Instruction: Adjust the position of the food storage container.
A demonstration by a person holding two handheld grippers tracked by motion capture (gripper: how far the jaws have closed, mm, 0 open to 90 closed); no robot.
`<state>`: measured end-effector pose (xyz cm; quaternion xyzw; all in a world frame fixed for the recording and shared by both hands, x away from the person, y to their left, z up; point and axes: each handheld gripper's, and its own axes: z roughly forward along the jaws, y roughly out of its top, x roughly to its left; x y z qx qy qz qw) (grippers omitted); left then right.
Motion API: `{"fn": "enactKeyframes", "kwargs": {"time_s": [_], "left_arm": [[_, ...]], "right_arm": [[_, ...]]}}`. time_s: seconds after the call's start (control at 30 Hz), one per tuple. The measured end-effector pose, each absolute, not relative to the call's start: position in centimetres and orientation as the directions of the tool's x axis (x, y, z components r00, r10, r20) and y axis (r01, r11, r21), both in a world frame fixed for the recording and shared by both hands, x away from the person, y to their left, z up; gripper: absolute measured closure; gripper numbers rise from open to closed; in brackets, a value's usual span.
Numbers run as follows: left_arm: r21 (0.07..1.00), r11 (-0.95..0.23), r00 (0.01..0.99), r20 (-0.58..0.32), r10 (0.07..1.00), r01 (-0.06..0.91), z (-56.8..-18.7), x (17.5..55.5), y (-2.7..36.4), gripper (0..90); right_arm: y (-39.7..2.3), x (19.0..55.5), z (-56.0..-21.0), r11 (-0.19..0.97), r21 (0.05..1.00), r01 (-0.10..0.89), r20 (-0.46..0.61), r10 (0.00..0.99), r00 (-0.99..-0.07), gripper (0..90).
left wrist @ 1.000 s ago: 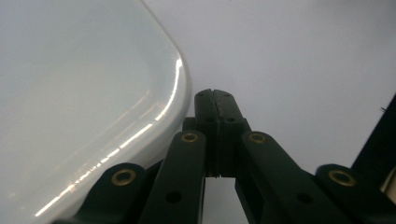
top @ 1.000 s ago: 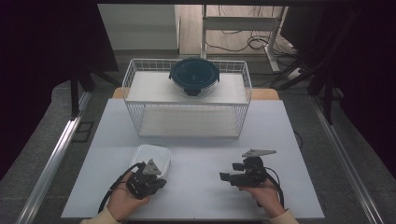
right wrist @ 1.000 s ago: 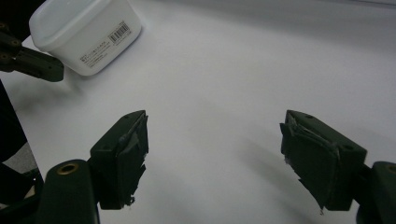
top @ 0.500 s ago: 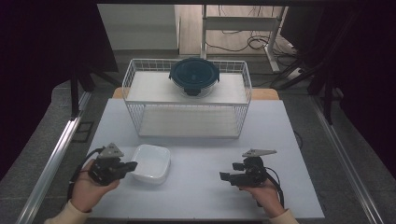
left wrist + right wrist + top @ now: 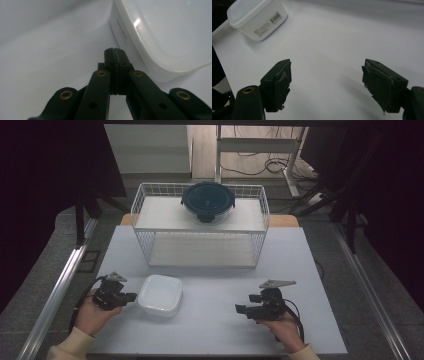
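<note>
A white plastic container (image 5: 160, 294) sits on the white bench (image 5: 215, 330), toward the near-left corner and a little in from the near edge. It is squarish with rounded corners, shallow, and closed by a flat, milky, slightly see-through lid that catches a bright glint in the left gripper view (image 5: 172, 32). Its side wall is plain white and carries a small label with a barcode and fine print, readable as a label but not as words in the right gripper view (image 5: 257, 18).

The left claw (image 5: 131, 297) lies low over the bench just beside the container's left wall, its jaws pressed together with nothing between them; in the left gripper view the closed tips (image 5: 116, 53) point along that wall, very near it, and whether they touch it cannot be told.

The right claw (image 5: 240, 309) rests toward the near-right part of the bench, well apart from the container, its jaws spread wide and empty over bare surface (image 5: 327, 82).

At the far edge stands a white wire basket rack (image 5: 200, 232), and on its upper shelf a round dark-lidded bowl (image 5: 207, 201).
</note>
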<state>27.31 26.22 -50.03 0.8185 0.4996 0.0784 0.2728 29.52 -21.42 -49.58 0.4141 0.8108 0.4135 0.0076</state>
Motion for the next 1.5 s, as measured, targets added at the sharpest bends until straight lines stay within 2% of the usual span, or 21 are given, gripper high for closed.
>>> {"fn": "enactKeyframes", "kwargs": {"time_s": [0.33, 0.63, 1.27, 1.4, 1.5], "left_arm": [[0.514, -0.388, 0.545, -0.195, 0.816, 0.765, -50.4, 26.2, 24.3, 90.0], [0.531, -0.447, 0.623, -0.21, 0.754, 0.72, -50.5, 24.9, 20.1, 90.0], [0.555, -0.523, 0.716, -0.205, 0.667, 0.647, -50.6, 26.5, 12.8, 90.0], [0.557, -0.529, 0.721, -0.199, 0.664, 0.64, -50.3, 26.3, 13.0, 90.0], [0.57, -0.506, 0.702, -0.188, 0.686, 0.647, -49.5, 26.2, 14.7, 90.0]], "right_arm": [[-21.5, 29.5, -49.5, 0.314, 0.677, 0.665, 0.329, 0.68, -0.656, 22.7], [-21.5, 29.5, -49.5, 0.314, 0.678, 0.665, 0.328, 0.681, -0.655, 22.7], [-21.7, 29.6, -49.4, 0.313, 0.68, 0.663, 0.327, 0.68, -0.656, 22.7], [-21.7, 29.5, -49.3, 0.312, 0.683, 0.66, 0.326, 0.679, -0.658, 22.7], [-21.8, 29.5, -49.2, 0.309, 0.684, 0.661, 0.328, 0.679, -0.657, 22.7]]}}
